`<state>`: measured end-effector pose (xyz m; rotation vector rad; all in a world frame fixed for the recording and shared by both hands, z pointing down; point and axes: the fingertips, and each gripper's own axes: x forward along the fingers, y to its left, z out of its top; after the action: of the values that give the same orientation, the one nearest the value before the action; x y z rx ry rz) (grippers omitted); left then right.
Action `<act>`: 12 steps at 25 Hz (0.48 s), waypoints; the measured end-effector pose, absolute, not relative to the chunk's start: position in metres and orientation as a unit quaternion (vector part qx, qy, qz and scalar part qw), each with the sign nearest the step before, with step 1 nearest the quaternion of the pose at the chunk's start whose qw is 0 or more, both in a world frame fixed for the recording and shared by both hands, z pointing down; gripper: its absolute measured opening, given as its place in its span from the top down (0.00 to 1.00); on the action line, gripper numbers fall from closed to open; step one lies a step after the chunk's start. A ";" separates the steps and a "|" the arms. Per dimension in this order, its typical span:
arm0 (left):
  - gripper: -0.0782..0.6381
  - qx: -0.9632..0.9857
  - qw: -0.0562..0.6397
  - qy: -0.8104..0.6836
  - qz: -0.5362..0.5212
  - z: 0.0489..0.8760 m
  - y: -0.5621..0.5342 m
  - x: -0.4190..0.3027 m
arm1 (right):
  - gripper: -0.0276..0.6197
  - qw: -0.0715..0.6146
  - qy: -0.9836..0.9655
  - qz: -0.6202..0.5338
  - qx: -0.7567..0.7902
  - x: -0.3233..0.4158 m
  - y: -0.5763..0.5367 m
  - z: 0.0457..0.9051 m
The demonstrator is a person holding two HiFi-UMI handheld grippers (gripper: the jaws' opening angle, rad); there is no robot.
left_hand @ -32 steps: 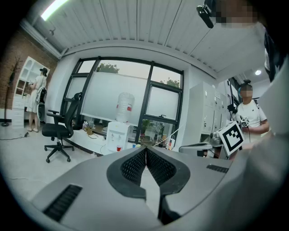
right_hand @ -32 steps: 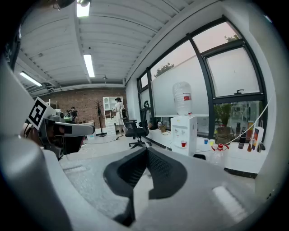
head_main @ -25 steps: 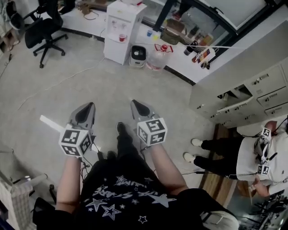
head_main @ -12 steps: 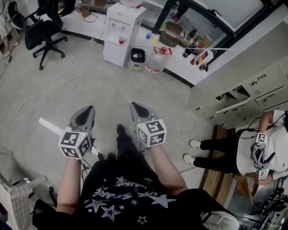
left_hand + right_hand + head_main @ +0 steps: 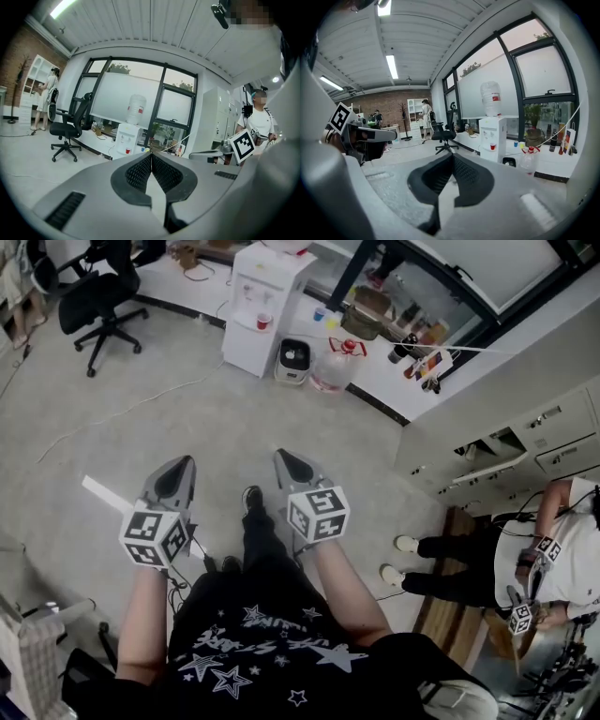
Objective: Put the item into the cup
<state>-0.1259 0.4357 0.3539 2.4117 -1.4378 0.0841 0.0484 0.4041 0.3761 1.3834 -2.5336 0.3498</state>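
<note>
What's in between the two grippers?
In the head view, the person's black shoe and a stretch of grey floor lie between the left hand-held gripper and the right hand-held gripper.

Pose: left gripper (image 5: pixel 186 461) and right gripper (image 5: pixel 280 456) held side by side, apart, both pointing forward | Jaws: left pair pressed together tip to tip, nothing between; right pair likewise together, empty | left forearm (image 5: pixel 141 615) and right forearm (image 5: pixel 347 592): bare, extended forward from the torso, roughly parallel
</note>
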 end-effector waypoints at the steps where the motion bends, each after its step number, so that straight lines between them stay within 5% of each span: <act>1: 0.88 0.846 0.166 -0.505 0.029 0.354 0.432 -0.126 | 0.95 0.116 -0.865 0.120 0.473 0.049 0.400 0.376; 12: 0.88 0.847 0.173 -0.500 0.045 0.368 0.373 -0.113 | 0.95 0.113 -0.855 0.144 0.485 0.067 0.336 0.393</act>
<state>-0.1128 0.3725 0.3676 2.4035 -1.4172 0.1286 0.0670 0.3362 0.3930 1.4242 -2.5091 0.4238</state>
